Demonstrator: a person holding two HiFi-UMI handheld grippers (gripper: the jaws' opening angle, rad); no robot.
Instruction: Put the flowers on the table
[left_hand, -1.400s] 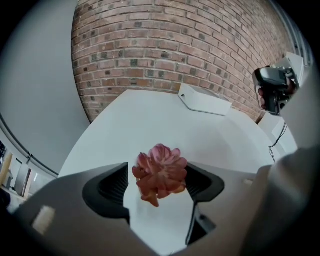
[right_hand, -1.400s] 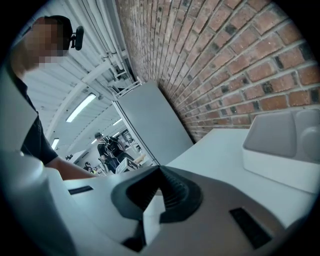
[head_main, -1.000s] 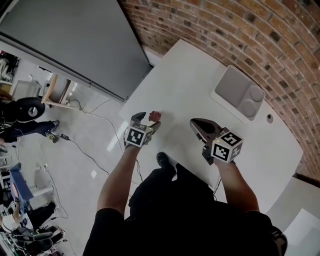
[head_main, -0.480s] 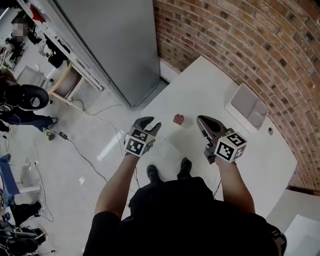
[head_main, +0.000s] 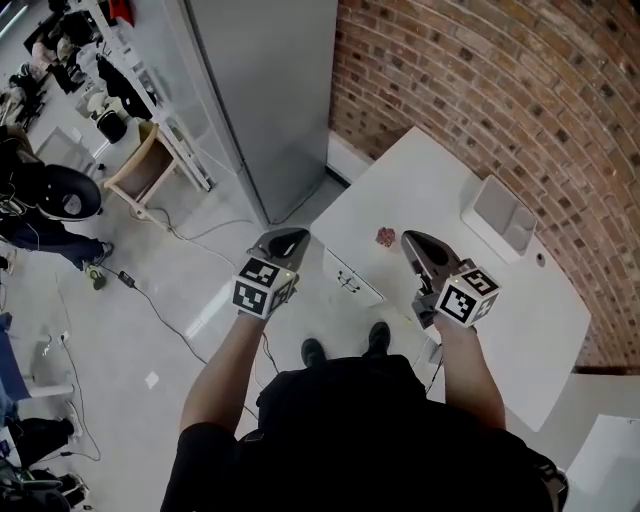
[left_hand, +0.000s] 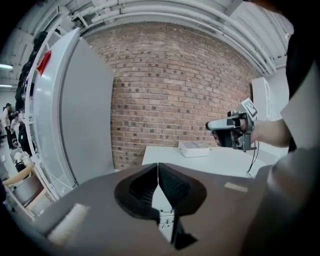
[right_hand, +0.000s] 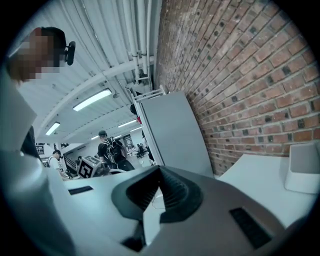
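Observation:
A small red-pink flower (head_main: 385, 237) lies on the white table (head_main: 520, 300) near its left edge, with no gripper touching it. My left gripper (head_main: 281, 243) hangs left of the table over the floor, its jaws shut with nothing between them. In the left gripper view the left gripper (left_hand: 158, 166) has its tips pressed together. My right gripper (head_main: 418, 244) hovers just right of the flower, shut and empty; it also shows in the left gripper view as the right gripper (left_hand: 214, 126). Seen from its own camera, the right gripper (right_hand: 159, 169) is shut.
A white two-well tray (head_main: 503, 217) sits at the table's far side by the brick wall (head_main: 520, 90). A tall grey cabinet (head_main: 270, 100) stands left of the table. Cables (head_main: 150, 300) trail over the floor. People stand in the distance.
My left gripper has pulled back left from the flower, off the table edge, and its jaws have gone from open to shut. The flower stays on the table.

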